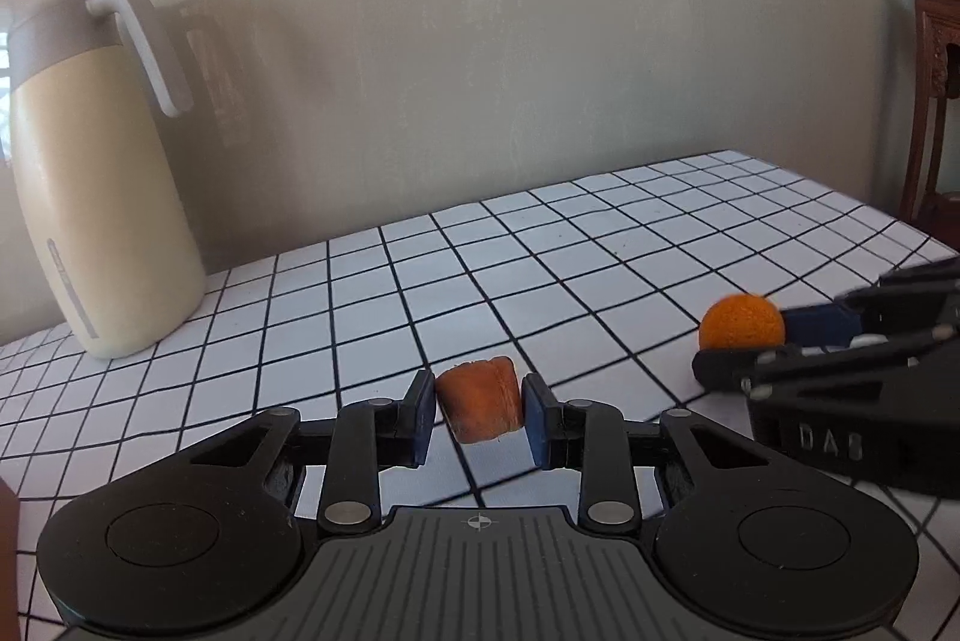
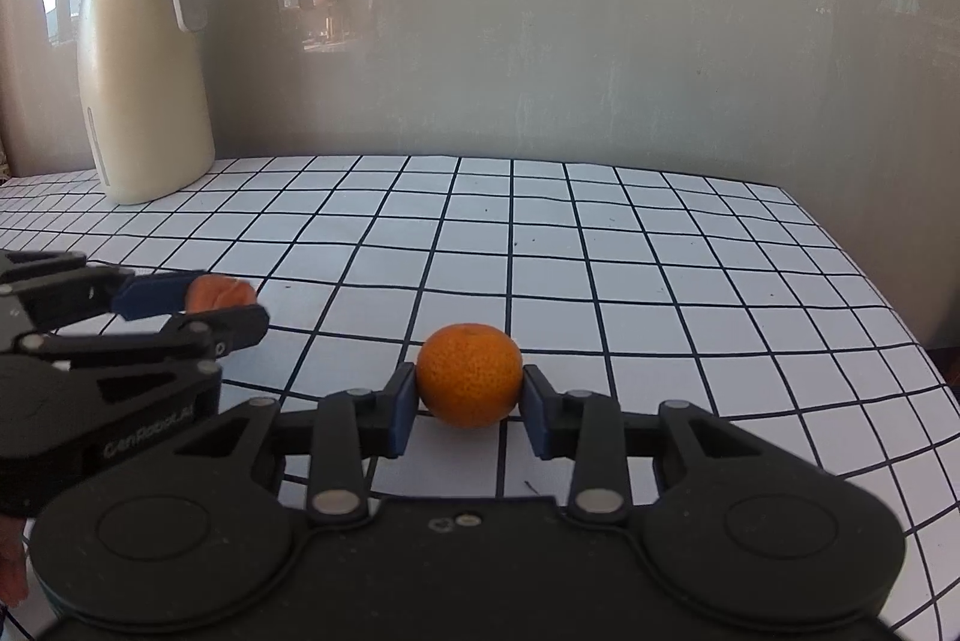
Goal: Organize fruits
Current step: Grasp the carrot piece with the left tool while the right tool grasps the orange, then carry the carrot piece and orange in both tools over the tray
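Observation:
My left gripper (image 1: pixel 478 410) is shut on a reddish-orange, squashed-looking fruit (image 1: pixel 480 397) and holds it just above the tiled table. My right gripper (image 2: pixel 468 401) is shut on a round orange tangerine (image 2: pixel 469 374) close over the table. In the left wrist view the right gripper (image 1: pixel 744 347) comes in from the right with the tangerine (image 1: pixel 741 322) in it. In the right wrist view the left gripper (image 2: pixel 207 308) comes in from the left with the reddish fruit (image 2: pixel 217 293). The two grippers are side by side, a short way apart.
A tall cream thermos jug (image 1: pixel 102 185) with a white handle stands at the back left of the white grid-tiled table (image 1: pixel 600 245), near the wall; it also shows in the right wrist view (image 2: pixel 144 77). The table's right edge (image 2: pixel 888 293) drops off. Wooden furniture (image 1: pixel 936 101) stands beyond.

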Motion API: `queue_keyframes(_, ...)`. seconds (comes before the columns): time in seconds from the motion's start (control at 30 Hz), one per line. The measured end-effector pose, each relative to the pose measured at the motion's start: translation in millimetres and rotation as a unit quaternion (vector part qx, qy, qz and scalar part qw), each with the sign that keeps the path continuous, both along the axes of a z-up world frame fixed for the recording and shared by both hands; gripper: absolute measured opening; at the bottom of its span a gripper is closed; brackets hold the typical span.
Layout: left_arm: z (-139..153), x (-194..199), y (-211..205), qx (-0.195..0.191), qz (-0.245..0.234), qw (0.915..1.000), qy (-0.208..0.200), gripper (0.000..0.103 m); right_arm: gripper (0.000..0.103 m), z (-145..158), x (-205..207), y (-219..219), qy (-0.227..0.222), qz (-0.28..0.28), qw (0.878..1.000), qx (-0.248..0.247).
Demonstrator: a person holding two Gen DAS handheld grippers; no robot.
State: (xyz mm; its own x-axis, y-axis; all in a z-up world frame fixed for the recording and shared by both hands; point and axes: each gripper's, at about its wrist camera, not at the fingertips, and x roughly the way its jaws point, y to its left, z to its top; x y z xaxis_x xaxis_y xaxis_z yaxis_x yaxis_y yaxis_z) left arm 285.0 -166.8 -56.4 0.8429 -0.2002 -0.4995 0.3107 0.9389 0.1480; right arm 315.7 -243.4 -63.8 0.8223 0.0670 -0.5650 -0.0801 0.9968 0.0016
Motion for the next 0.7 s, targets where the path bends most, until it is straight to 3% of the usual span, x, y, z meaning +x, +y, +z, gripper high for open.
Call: queue_keyframes(0.7, 28, -98, 48, -0.015, 0.006, 0.9994, -0.03, 0.031, 0.028, 37, -73, 13, -0.038, 0.0, 0.999, 0.011)
